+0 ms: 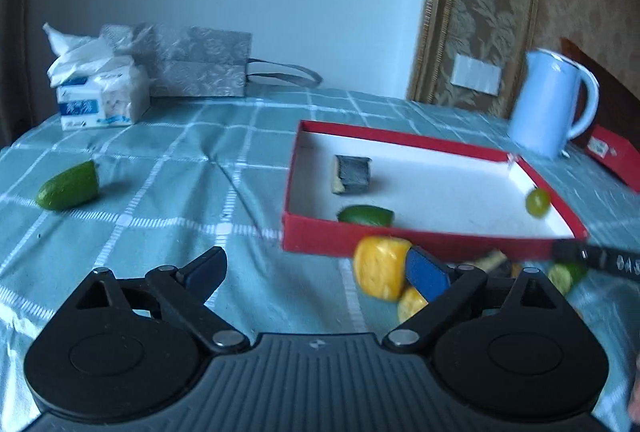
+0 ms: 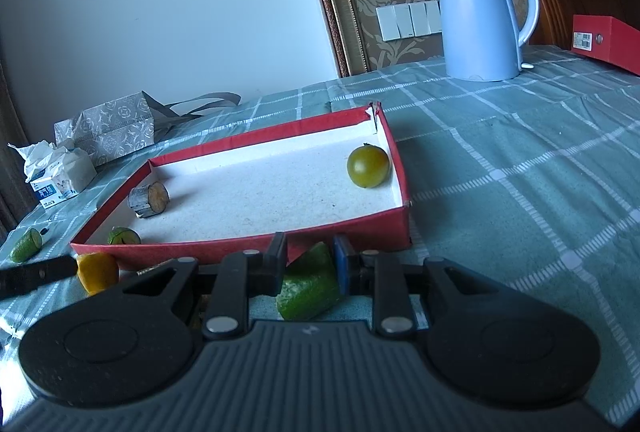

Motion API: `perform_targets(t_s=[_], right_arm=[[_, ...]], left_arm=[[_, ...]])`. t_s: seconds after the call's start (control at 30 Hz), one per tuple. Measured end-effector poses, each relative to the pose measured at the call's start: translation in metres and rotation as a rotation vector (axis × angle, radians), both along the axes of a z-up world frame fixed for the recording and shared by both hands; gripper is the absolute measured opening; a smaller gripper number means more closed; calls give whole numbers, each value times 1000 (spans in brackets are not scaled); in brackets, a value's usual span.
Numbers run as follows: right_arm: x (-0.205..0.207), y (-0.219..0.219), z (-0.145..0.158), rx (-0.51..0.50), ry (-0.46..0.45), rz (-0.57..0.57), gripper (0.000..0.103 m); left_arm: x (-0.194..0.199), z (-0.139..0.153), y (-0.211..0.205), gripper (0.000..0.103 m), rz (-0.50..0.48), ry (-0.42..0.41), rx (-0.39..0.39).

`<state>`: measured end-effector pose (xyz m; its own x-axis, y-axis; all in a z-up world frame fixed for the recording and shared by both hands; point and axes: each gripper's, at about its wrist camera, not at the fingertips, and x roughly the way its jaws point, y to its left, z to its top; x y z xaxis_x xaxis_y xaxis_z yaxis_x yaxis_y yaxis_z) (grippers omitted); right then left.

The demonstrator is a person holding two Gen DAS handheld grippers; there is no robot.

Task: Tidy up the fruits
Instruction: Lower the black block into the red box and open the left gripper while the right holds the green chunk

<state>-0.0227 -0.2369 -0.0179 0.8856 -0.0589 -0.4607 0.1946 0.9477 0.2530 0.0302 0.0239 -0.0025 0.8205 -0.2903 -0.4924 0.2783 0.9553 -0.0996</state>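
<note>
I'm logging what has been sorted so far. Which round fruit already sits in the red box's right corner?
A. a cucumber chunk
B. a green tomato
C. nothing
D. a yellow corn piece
B: the green tomato rests on the white floor of the red box, near its right wall.
</note>
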Motion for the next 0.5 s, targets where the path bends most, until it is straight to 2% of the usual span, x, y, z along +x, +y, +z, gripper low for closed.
perform_targets(t_s=[0.23,0.5], right_arm=[[-1,-1,0,-3,-10,-6,24],[-9,8,6,-71,-53,-15,24]], left_arm=[[-11,-7,-11,98,-27,-15,84],[-12,-10,0,98,-31,29,57]])
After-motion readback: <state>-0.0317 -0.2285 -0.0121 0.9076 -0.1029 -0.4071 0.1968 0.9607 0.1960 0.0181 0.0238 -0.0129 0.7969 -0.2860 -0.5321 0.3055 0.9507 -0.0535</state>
